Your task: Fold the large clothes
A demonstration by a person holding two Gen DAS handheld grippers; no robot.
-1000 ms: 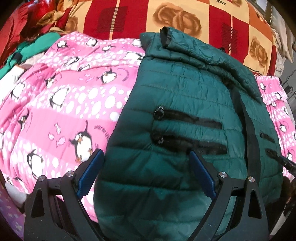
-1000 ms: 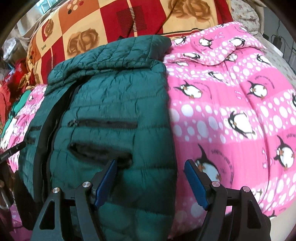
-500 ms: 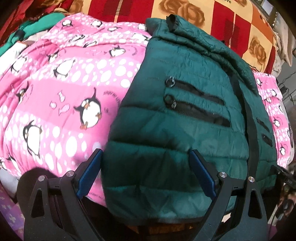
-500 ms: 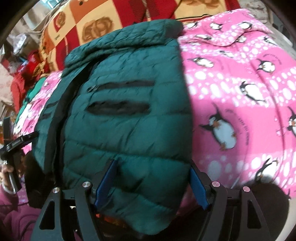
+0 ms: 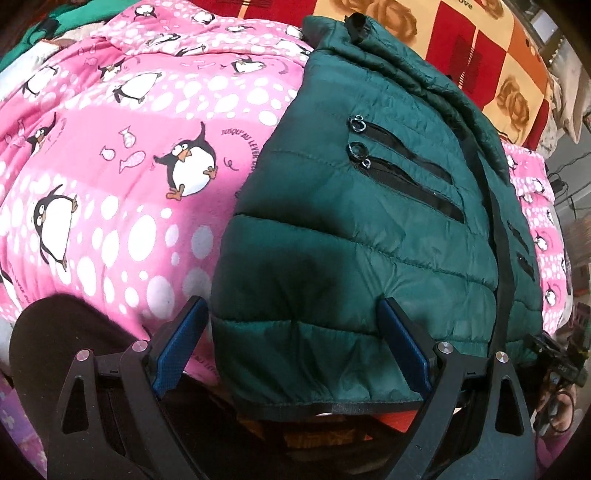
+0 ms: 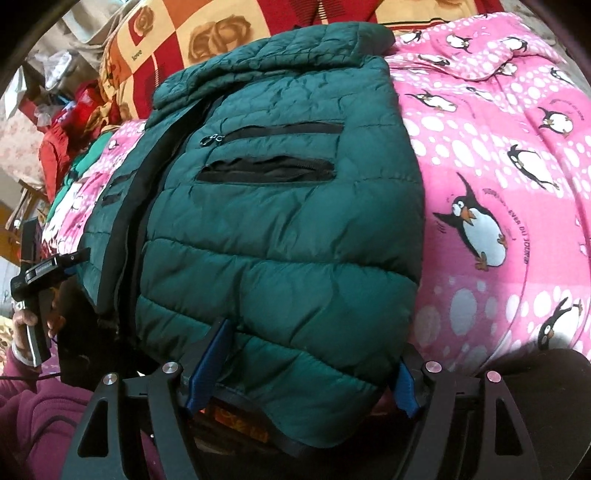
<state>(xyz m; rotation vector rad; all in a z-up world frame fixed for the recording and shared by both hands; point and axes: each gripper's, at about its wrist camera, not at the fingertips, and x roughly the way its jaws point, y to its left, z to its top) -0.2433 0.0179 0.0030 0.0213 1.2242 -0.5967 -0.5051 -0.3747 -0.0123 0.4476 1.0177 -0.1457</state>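
Nearest the left wrist camera, the left tool (image 5: 291, 343) stands wide, its blue pads either side of the hem of the green puffer jacket (image 5: 369, 229), gripping nothing; the right-hand pad rests against the fabric, and whether the left-hand one touches it is hard to tell. In the right wrist view the right tool (image 6: 306, 365) is likewise spread wide across the hem, the 3 o'clock pad half hidden behind the overhanging fabric. The jacket lies front-up on the pink penguin blanket (image 5: 122, 155), hem toward the cameras, collar at 12 o'clock. Its sleeves are out of sight. Two pocket zips (image 6: 266, 168) run across the chest; the lower gapes. At 9 o'clock in the right view the other tool's handle shows in a hand (image 6: 27, 325), partly cut off. Farthest back, a red and orange rose-patterned cover (image 6: 221, 33) runs off frame.
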